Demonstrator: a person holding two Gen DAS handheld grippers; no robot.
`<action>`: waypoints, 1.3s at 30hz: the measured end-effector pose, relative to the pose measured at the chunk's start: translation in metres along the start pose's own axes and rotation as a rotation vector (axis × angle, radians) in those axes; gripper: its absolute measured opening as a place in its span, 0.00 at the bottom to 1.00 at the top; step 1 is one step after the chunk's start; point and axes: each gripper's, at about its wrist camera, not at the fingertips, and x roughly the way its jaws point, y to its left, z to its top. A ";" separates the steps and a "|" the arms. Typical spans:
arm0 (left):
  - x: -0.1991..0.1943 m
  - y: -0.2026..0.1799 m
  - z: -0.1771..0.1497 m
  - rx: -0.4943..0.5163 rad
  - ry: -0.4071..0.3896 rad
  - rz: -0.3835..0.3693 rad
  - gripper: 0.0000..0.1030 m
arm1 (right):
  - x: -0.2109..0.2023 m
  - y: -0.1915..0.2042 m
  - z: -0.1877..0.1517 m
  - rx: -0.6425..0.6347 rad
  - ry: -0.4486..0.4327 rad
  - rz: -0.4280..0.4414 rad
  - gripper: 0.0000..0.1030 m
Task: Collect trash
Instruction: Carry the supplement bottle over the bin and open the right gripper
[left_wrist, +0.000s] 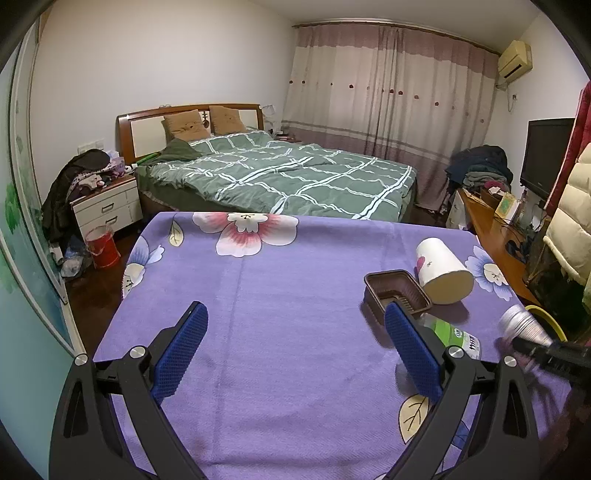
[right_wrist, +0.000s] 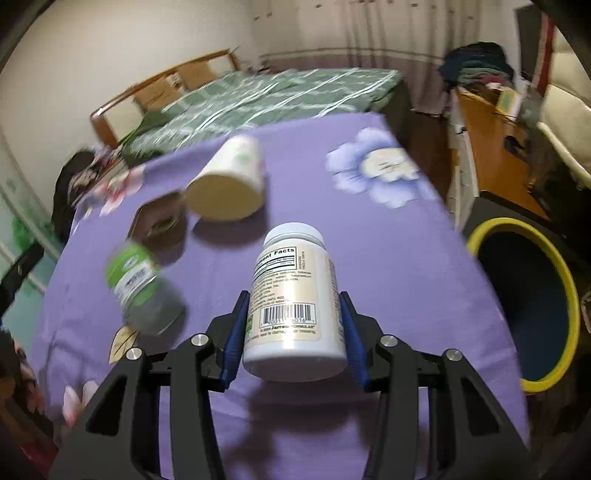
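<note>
A white supplement bottle (right_wrist: 291, 258) with a printed label sits between the blue pads of my right gripper (right_wrist: 293, 299), which is shut on it; its shadow falls on the purple flowered cloth (right_wrist: 388, 258) below. In the left wrist view the same bottle (left_wrist: 522, 325) shows blurred at the right edge. On the cloth lie a tipped paper cup (left_wrist: 443, 273), a brown plastic tray (left_wrist: 397, 291) and a green-labelled bottle (left_wrist: 458, 334), the last partly hidden by a finger. My left gripper (left_wrist: 295, 310) is open over bare cloth, left of these items.
A dark bin with a yellow rim (right_wrist: 532, 302) stands on the floor right of the table. Beyond the table is a bed with a green quilt (left_wrist: 280, 173). A wooden desk (left_wrist: 495, 236) with a TV runs along the right; a red bucket (left_wrist: 101, 245) sits far left.
</note>
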 end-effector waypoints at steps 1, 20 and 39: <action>0.000 0.000 0.000 0.002 0.001 -0.001 0.92 | -0.003 -0.011 0.002 0.021 -0.012 -0.016 0.44; 0.001 -0.020 -0.002 0.060 0.007 -0.092 0.92 | -0.021 -0.180 0.011 0.366 -0.115 -0.392 0.54; 0.002 -0.093 -0.018 0.283 0.092 -0.321 0.93 | -0.024 -0.154 0.003 0.293 -0.170 -0.332 0.63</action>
